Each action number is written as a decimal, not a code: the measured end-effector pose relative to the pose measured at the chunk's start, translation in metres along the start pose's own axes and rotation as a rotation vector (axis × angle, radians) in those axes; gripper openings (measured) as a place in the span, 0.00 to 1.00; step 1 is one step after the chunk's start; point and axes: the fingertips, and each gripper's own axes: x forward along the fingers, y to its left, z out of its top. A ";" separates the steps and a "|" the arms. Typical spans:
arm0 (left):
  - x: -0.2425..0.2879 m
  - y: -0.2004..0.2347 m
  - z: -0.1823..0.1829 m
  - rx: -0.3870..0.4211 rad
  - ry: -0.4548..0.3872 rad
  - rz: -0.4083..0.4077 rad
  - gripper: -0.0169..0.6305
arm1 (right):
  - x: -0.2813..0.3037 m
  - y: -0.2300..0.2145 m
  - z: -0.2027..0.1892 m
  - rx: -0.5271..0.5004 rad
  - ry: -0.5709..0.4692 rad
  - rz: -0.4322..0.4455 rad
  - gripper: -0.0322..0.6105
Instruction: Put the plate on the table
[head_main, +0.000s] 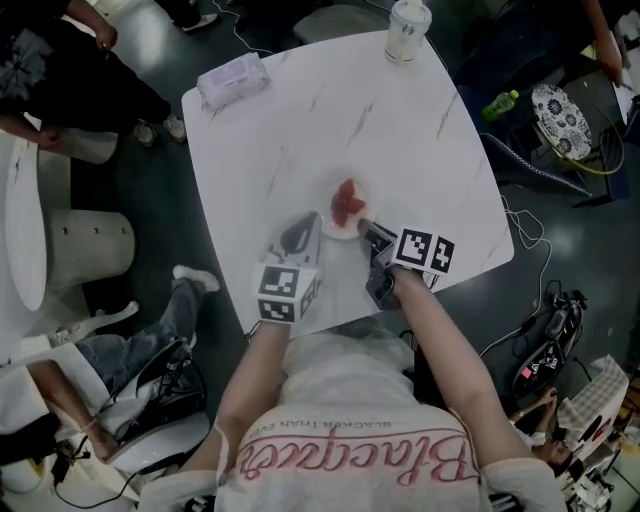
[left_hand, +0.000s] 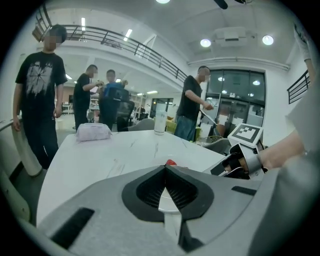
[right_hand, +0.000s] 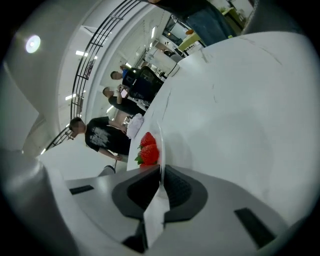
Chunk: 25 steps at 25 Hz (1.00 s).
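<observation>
A small white plate (head_main: 362, 192) with red strawberries (head_main: 346, 203) is over the near middle of the white marble table (head_main: 420, 140); I cannot tell whether it rests on the top. My left gripper (head_main: 318, 224) is shut on the plate's near-left rim and my right gripper (head_main: 363, 229) on its near-right rim. In the left gripper view the thin rim (left_hand: 167, 202) is pinched in the left gripper (left_hand: 165, 169), a strawberry (left_hand: 171, 162) peeks just beyond, and the right gripper (left_hand: 235, 162) is alongside. In the right gripper view the right gripper (right_hand: 161, 169) clamps the rim (right_hand: 161, 142) beside the strawberries (right_hand: 148, 149).
A wrapped tissue pack (head_main: 235, 78) lies at the table's far left corner and a white cup (head_main: 407, 28) stands at the far edge. People stand beyond the table and at the left. Cables and a green bottle (head_main: 500, 103) lie on the floor to the right.
</observation>
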 end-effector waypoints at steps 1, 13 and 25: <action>0.001 0.001 0.000 -0.002 0.002 0.004 0.03 | 0.001 -0.002 0.002 -0.027 0.007 -0.022 0.07; 0.004 0.010 -0.008 -0.032 0.011 0.035 0.03 | 0.010 -0.013 0.022 -0.372 -0.015 -0.263 0.18; 0.007 0.016 -0.005 -0.036 0.008 0.038 0.03 | 0.016 -0.016 0.029 -0.645 -0.017 -0.412 0.23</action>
